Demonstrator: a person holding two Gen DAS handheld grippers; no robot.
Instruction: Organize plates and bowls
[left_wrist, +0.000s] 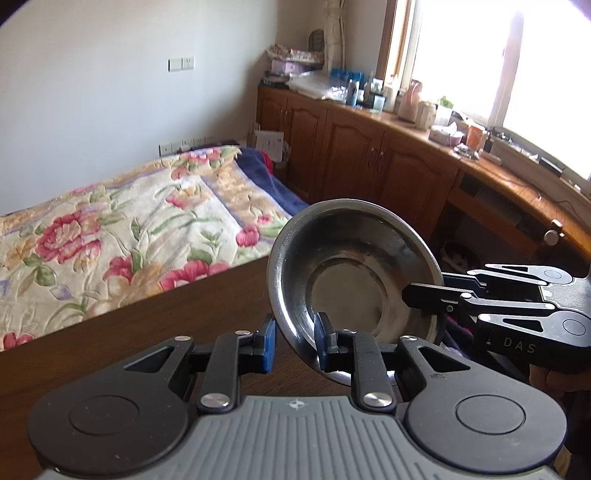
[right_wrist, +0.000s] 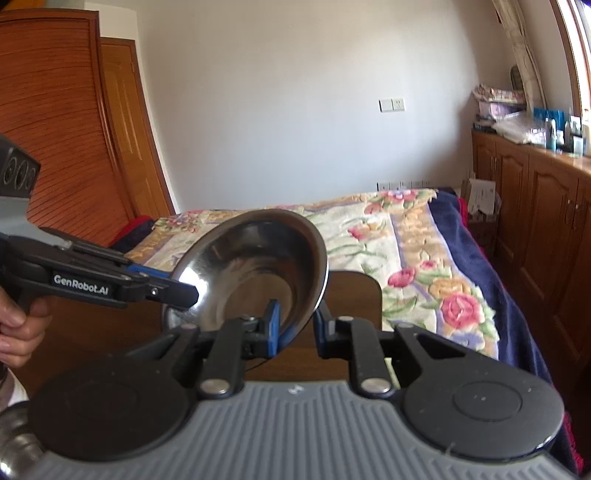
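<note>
A steel bowl (left_wrist: 351, 258) hangs tilted above the dark wooden table (left_wrist: 147, 332), its hollow facing the left wrist camera. My left gripper (left_wrist: 295, 339) is shut on its lower rim, one blue pad outside and one inside. My right gripper (left_wrist: 413, 295) comes in from the right and is shut on the rim's right side. In the right wrist view the same bowl (right_wrist: 258, 258) sits between the right gripper's (right_wrist: 297, 325) pads, and the left gripper (right_wrist: 188, 293) pinches its left edge. Another steel rim (left_wrist: 332, 374) shows just below the bowl.
A bed with a flowered cover (left_wrist: 129, 229) lies beyond the table's far edge. Wooden cabinets (left_wrist: 369, 158) with a cluttered top run along the window wall. A wooden wardrobe (right_wrist: 66, 129) stands at the left. A hand (right_wrist: 18, 332) holds the left gripper. A metal dish (right_wrist: 14, 443) shows at the bottom left.
</note>
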